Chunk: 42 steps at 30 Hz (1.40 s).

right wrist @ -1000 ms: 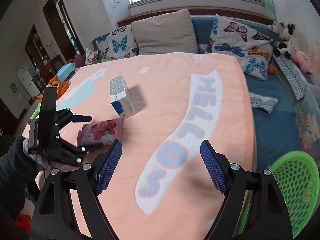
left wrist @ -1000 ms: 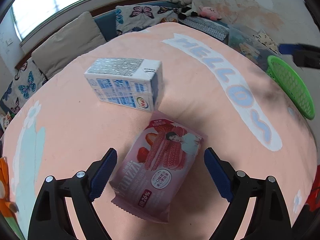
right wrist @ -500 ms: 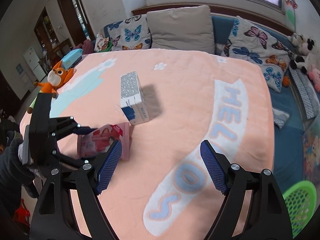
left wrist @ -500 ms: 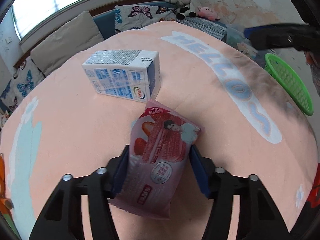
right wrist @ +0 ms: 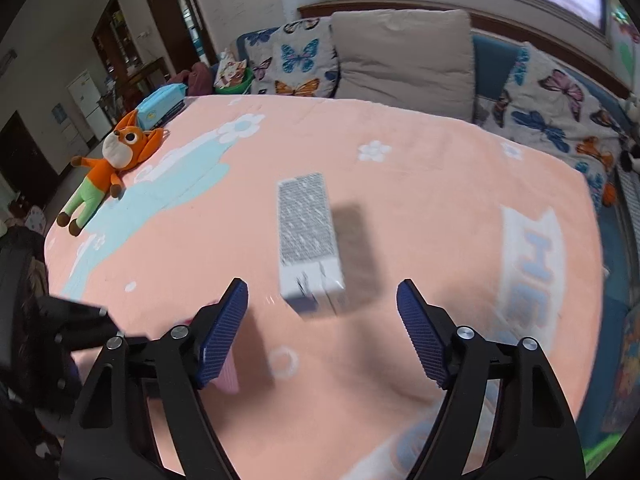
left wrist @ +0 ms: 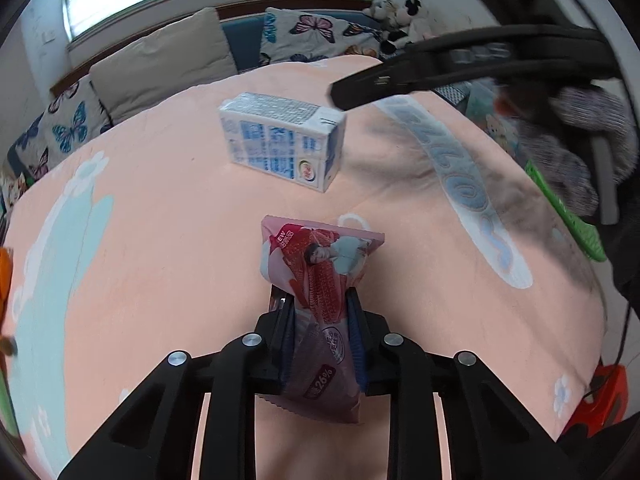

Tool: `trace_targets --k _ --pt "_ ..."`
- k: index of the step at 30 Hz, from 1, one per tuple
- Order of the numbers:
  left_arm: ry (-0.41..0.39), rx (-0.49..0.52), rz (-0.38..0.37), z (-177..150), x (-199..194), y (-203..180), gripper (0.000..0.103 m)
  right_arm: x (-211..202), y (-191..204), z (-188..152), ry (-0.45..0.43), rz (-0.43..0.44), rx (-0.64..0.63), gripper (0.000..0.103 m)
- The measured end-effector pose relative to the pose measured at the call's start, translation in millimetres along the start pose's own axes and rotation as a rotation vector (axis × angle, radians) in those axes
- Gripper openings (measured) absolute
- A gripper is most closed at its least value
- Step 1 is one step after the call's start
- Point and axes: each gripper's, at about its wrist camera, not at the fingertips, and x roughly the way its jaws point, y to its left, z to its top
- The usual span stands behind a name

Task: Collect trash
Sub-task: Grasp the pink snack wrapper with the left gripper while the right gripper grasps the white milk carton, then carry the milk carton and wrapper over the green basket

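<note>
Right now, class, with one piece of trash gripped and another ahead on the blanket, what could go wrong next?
1. The left gripper is closing on the pink snack wrapper, pinching only its crumpled middle; the slick film might slip out when carried.
2. The right gripper, open and closing, points at the milk carton; a finger might knock it aside on the soft blanket.

The supporting surface is a bed covered by a peach blanket [right wrist: 420,168] printed with pale blue lettering, white flowers and a light blue shape. A white and blue carton [left wrist: 282,140] lies on its side near the middle of the blanket. A pink snack wrapper [left wrist: 320,276] sits just in front of the carton; whether it touches the blanket cannot be told. An orange plush fox [right wrist: 108,164] lies at the blanket's left edge. A blue case [right wrist: 162,105] rests at the far left corner.
</note>
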Motion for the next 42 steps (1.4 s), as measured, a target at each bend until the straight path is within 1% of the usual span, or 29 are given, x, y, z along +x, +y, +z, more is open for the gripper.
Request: trace_targets --k 2,7,10,16,18,21,24,30,35,42 --pt "-0.004 -0.03 -0.007 -2.5 -3.1 4.7 0.021 11.3 4.6 9.8 0.006 0.004 -0.019 0.072" --pt "-0.019 -0.075 -0.001 -10.6 -11.9 14.6 0.021 37.6 13.1 31.2 0.02 0.005 -0.037 0.072" --pt "-0.024 -0.11 -0.006 -16.7 -15.1 21.4 0.021 55.5 17.1 41.7 0.035 -0.013 -0.056 0.071" --pt "-0.026 -0.153 -0.021 -25.6 -16.4 30.0 0.021 80.8 23.1 50.1 0.077 -0.05 -0.09 0.06" --pt "-0.029 -0.16 -0.018 -26.2 -16.7 31.3 0.021 81.9 21.7 50.5 0.084 -0.058 -0.082 0.046" --pt "-0.036 -0.172 -0.018 -27.3 -18.3 32.6 0.021 77.5 20.0 50.3 0.082 -0.056 -0.079 0.044" --pt "-0.046 -0.185 -0.02 -27.9 -20.3 32.6 0.021 61.8 18.2 47.6 0.059 -0.054 -0.063 0.044" --pt "-0.076 -0.19 -0.022 -26.8 -30.3 26.3 0.021 12.3 9.2 32.8 -0.015 -0.058 -0.02 0.044" --pt "-0.106 -0.184 -0.041 -20.2 -38.5 12.7 0.021 -35.8 -3.5 7.9 -0.089 -0.055 0.037 0.043" --pt "-0.136 -0.136 -0.08 -2.5 -44.7 -25.0 0.021 -107.3 -23.5 -37.2 -0.171 -0.081 0.108 0.043"
